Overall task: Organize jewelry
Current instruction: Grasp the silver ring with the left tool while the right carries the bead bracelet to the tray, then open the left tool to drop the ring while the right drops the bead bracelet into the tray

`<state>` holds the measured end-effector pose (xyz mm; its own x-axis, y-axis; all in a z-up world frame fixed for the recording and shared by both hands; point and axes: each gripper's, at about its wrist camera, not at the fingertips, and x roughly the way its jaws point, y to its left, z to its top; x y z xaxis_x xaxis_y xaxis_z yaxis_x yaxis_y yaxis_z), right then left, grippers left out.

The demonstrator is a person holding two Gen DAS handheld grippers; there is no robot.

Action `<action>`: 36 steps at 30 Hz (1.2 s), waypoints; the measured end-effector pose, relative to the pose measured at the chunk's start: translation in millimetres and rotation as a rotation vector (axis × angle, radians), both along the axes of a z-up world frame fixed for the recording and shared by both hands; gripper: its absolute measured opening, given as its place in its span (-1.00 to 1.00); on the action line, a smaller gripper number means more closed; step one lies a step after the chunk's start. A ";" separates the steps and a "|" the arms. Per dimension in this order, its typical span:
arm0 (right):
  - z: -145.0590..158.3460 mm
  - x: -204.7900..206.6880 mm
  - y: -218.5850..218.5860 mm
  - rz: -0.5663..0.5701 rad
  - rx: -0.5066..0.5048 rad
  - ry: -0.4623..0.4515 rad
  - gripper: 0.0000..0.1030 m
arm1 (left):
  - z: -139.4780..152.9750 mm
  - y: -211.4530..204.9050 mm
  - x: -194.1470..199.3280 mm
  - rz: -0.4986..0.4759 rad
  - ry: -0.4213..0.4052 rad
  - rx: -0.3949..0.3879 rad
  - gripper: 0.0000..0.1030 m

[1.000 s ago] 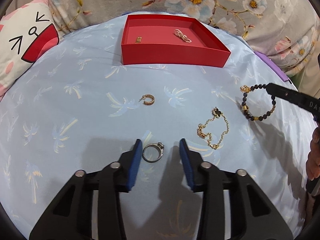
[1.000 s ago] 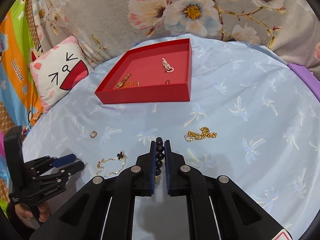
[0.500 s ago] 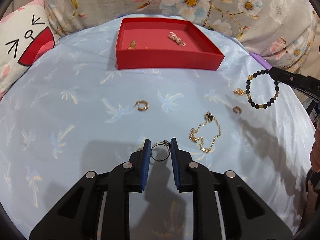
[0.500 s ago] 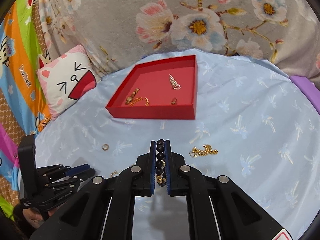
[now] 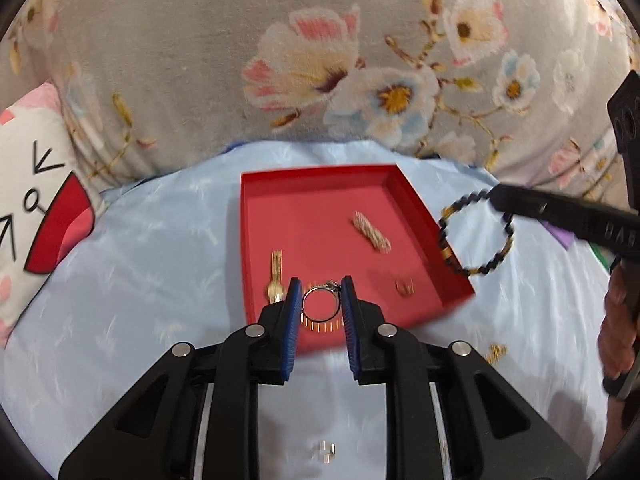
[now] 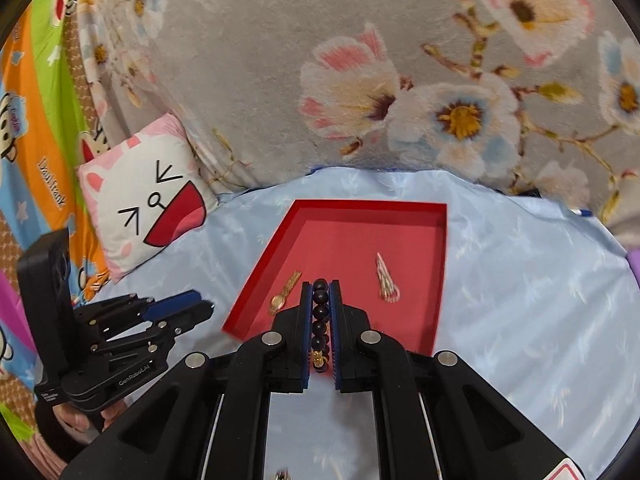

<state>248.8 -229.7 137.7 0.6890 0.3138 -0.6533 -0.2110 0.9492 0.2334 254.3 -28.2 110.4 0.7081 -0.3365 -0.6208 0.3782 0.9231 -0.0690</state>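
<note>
My left gripper (image 5: 320, 294) is clamped on a silver ring (image 5: 321, 303), which stands upright between the blue pads (image 5: 293, 312) in the lower middle of the left wrist view, over the near edge of the red tray (image 5: 316, 174). Inside the tray I see a gold watch (image 5: 275, 276) left of the ring, a pale braided piece (image 5: 372, 232) toward the upper right, and a small gold ring (image 5: 405, 287) near the right corner. My right gripper (image 6: 320, 304) is closed tight on a dark beaded bracelet (image 6: 320, 322), its beads lined up between the fingers, with a gold bead low down; in the left view the same bracelet (image 5: 476, 236) hangs as a loop at the tray's right wall, blurred. The tray sits on the light blue cloth (image 6: 540, 280), centre frame. A cat-face cushion (image 6: 148, 208) lies at the left. A small gold piece (image 5: 495, 352) lies on the cloth at the lower right.
</note>
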 end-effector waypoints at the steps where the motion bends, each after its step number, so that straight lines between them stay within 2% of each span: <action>1: -1.8 14.7 2.4 -0.008 -0.004 0.002 -0.87 | 1.1 -3.2 15.3 0.015 0.001 0.007 -0.63; 4: -14.3 56.4 8.8 -0.011 0.001 0.034 -0.87 | -1.4 -13.5 59.9 0.066 -0.003 0.042 -0.63; 9: -46.7 115.2 14.9 -0.037 -0.016 0.105 -0.87 | -16.1 -23.4 111.5 0.103 0.035 0.052 -0.63; 12: -66.7 137.0 18.9 -0.035 -0.021 0.150 -0.86 | -30.9 -28.6 131.2 0.118 0.070 0.071 -0.63; 16: -90.4 152.6 24.4 -0.050 -0.082 0.196 -0.86 | -48.9 -34.9 148.5 0.123 0.111 0.097 -0.63; 20: -104.9 157.3 24.5 -0.091 -0.199 0.204 -0.86 | -60.0 -39.9 155.4 0.127 0.132 0.112 -0.60; 22: -106.7 158.2 21.4 -0.090 -0.203 0.199 -0.78 | -62.5 -40.3 157.7 0.135 0.136 0.108 -0.55; 24: -105.8 157.2 17.6 -0.090 -0.197 0.200 -0.73 | -62.1 -39.3 158.8 0.152 0.128 0.101 -0.20; 26: -100.7 154.9 12.9 -0.095 -0.192 0.178 -0.68 | -59.0 -36.8 157.2 0.171 0.114 0.089 -0.04; 30: -80.1 137.9 0.8 -0.101 -0.135 0.132 -0.67 | -48.0 -30.6 148.5 0.171 0.089 0.079 0.03; 34: -58.6 105.5 -3.9 -0.101 -0.142 0.080 -0.65 | -35.9 -20.3 128.1 0.163 0.071 0.063 0.07; 36: -49.6 82.6 -7.6 -0.103 -0.150 0.049 -0.55 | -31.0 -16.6 111.7 0.164 0.054 0.067 0.07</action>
